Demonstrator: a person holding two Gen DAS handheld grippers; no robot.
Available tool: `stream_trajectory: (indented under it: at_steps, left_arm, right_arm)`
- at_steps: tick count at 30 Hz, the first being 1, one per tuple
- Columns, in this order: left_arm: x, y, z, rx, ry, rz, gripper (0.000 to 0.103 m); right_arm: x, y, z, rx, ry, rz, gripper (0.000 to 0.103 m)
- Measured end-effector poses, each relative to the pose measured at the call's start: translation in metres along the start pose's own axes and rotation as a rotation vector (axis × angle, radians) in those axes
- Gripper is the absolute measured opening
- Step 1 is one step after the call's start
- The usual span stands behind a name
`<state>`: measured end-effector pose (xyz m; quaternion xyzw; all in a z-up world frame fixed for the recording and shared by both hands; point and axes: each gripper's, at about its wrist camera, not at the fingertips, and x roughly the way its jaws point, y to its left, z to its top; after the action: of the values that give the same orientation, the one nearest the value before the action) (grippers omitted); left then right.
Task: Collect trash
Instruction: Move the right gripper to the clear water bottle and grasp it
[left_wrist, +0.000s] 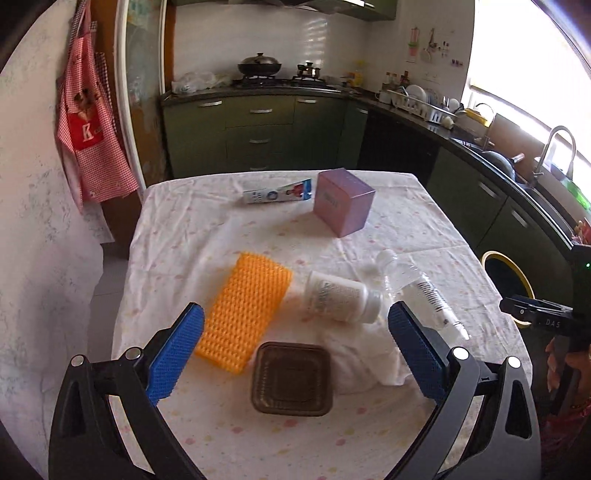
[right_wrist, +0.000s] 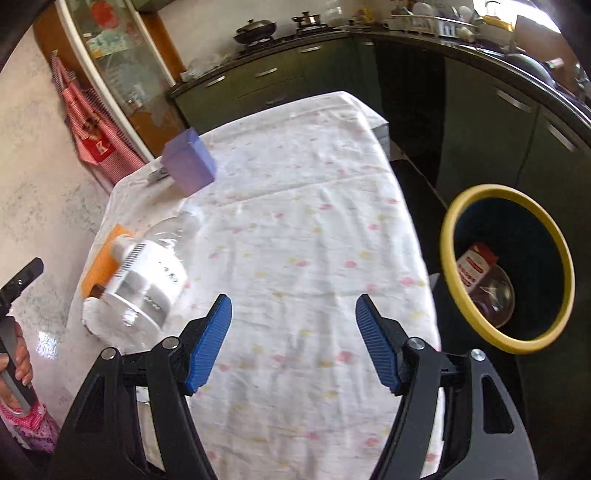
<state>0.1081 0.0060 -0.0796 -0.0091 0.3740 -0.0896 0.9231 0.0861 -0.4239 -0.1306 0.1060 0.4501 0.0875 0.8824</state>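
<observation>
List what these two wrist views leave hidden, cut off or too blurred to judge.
- Print on the white pill bottle: too small, left wrist view.
- Clear plastic bottle: motion-blurred, right wrist view.
- Yellow-rimmed trash bin: dark interior hides most contents; a red-and-white packet shows.
- Orange ridged mat: mostly hidden by the bottle, right wrist view.

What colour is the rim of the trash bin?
Yellow, around a dark inside; the trash bin shows best in the right wrist view.
</observation>
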Motion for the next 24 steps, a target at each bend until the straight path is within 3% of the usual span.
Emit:
stream_trajectory:
  at_steps: [11, 15, 24]
  left_arm:
    - [0.014, 0.029, -0.014, -0.022, 0.017, -0.018, 0.098]
    - [0.021, 0.034, -0.016, -0.022, 0.024, -0.035, 0.098]
    - [0.033, 0.039, -0.019, -0.018, 0.036, -0.078, 0.098]
  right_arm:
    - [0.045, 0.125, 0.04, -0.156, 0.134, 0.049, 0.071]
    - [0.069, 0.135, 0.041, -0.138, 0.174, -0.02, 0.071]
    - [0.102, 0.13, 0.03, -0.085, 0.28, -0.03, 0.071]
